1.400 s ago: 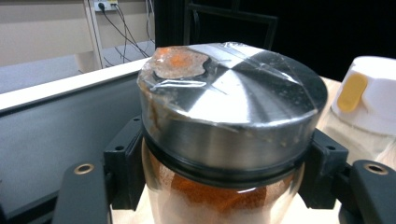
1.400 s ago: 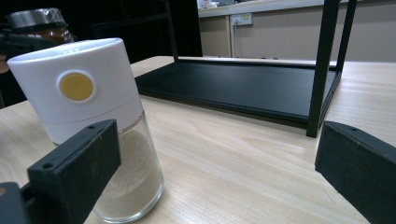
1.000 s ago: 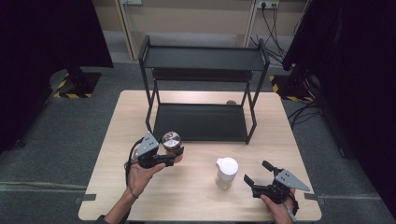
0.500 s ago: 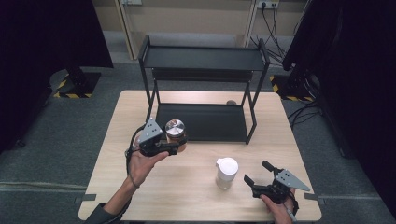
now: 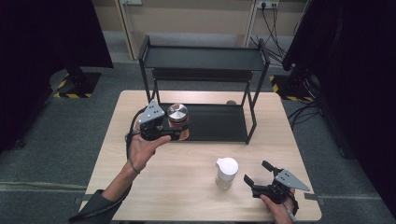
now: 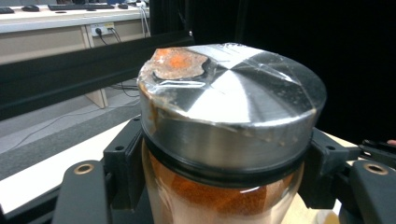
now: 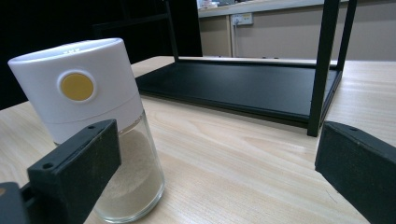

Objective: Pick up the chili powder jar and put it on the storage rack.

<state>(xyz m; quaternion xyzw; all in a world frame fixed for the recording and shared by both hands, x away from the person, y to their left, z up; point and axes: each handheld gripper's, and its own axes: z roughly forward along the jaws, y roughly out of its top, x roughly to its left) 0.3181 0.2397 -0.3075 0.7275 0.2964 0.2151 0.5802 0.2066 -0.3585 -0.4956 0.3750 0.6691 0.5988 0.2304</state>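
Left gripper (image 5: 180, 131) clamps the upright spice jar (image 5: 177, 113), steel lid up, aloft at the rack's (image 5: 254, 65) lower shelf edge, shelf probably toward two o'clock; right gripper (image 5: 256, 175) gapes empty beside the white-capped shaker (image 5: 226, 171).

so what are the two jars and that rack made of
Held jar: clear glass, seemingly, orange powder showing through; its lid looks like brushed metal, glossy with an orange smear. White-capped jar: clear glass or plastic body, matte white plastic cap by its look. Rack: thin black frame and flat shelves, probably painted metal, matte.
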